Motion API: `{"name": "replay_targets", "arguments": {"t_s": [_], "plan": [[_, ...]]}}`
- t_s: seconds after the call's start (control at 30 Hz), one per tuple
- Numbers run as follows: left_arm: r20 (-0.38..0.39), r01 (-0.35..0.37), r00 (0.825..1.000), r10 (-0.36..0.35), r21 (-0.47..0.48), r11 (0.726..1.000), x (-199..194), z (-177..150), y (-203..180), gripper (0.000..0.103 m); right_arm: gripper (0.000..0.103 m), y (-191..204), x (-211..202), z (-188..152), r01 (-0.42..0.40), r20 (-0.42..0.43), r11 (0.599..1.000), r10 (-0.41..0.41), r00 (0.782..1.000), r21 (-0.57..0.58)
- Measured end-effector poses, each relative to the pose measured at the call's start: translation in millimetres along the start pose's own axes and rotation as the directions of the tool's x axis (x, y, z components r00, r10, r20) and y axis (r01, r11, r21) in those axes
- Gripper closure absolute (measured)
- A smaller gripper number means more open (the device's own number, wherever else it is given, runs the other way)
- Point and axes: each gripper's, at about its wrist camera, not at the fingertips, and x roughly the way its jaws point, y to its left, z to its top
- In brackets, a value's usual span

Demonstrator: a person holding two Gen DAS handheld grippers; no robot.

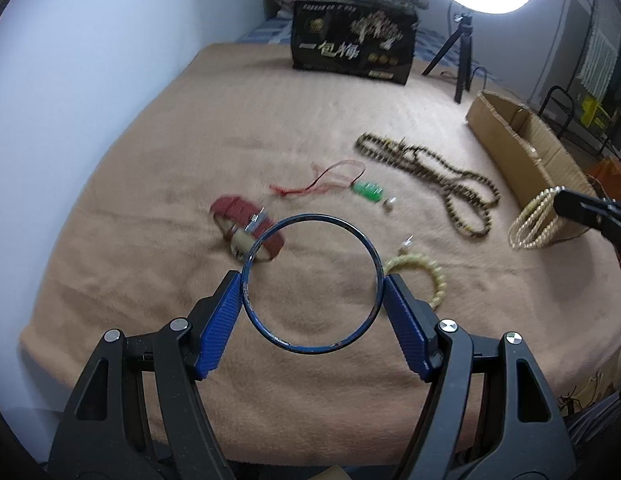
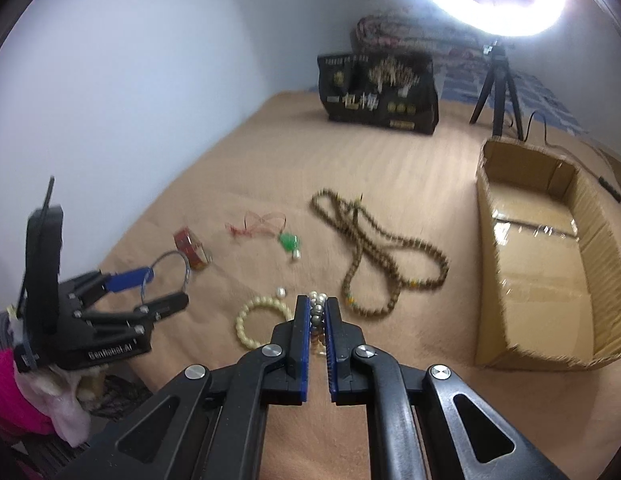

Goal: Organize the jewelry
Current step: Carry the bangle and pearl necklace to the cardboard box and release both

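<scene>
Above a tan blanket (image 1: pixel 150 280), the left gripper (image 1: pixel 312 292) clamped a bangle (image 1: pixel 310 280) across its width. The right gripper (image 2: pixel 317 320) pinched a pearl strand (image 2: pixel 317 307) near the box (image 2: pixel 550 344).

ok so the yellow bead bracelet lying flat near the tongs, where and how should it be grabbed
The yellow bead bracelet lies flat as an open loop on the tan blanket. Probably best from above: one finger inside the ring, one outside, pinching the bead strand on its near arc. The far side carries a small white charm, which looks less steady to pinch.
</scene>
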Motion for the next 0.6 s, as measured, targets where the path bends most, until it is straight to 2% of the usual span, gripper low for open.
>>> {"name": "replay_targets", "arguments": {"t_s": [0.27, 0.6], "plan": [[0.047, 0.070, 0.996, -0.072, 0.051, 0.996, -20, 32, -30, 0.030, 0.099, -22, -39, 24, 0.045, 0.096, 0.999, -0.047, 0.994, 0.027], [0.074, 0.160, 0.983, -0.170, 0.126, 0.979, -23, 80, -84, 0.030, 0.099, -71, -73, 38, 0.162, 0.133, 0.985, -0.169, 0.977, 0.061]]}}
